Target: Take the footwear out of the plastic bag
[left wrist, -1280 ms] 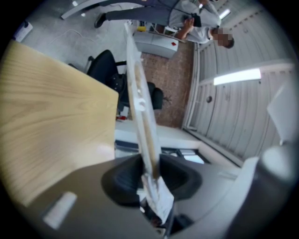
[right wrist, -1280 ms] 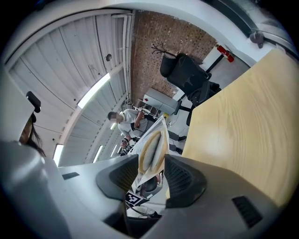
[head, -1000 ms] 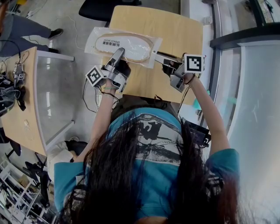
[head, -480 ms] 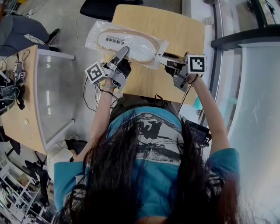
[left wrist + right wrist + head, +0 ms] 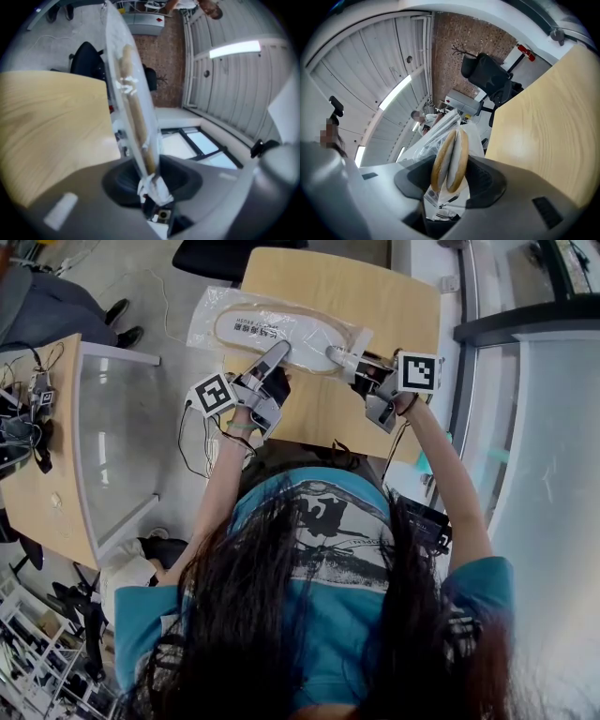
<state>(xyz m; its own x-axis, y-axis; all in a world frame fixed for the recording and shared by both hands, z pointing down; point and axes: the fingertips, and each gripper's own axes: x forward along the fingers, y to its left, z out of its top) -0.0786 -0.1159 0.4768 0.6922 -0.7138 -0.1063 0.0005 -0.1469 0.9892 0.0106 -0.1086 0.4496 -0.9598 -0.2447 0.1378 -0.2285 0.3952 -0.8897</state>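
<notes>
Item: clear plastic bag (image 5: 208, 315), over the counter (image 5: 375, 296) at its near left part. Contents: footwear (image 5: 281, 332), a flat pale pair with tan rims, inside the bag.
My left gripper (image 5: 279, 348): fingers pinching the bag's near edge.
My right gripper (image 5: 336, 354): fingers closing, spread either side of the footwear's end.

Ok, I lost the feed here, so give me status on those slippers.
Left gripper clamped on plastic bag edge. Right gripper fingers closing around slippers, both inside bag. Bag over table, nothing blocking.
</notes>
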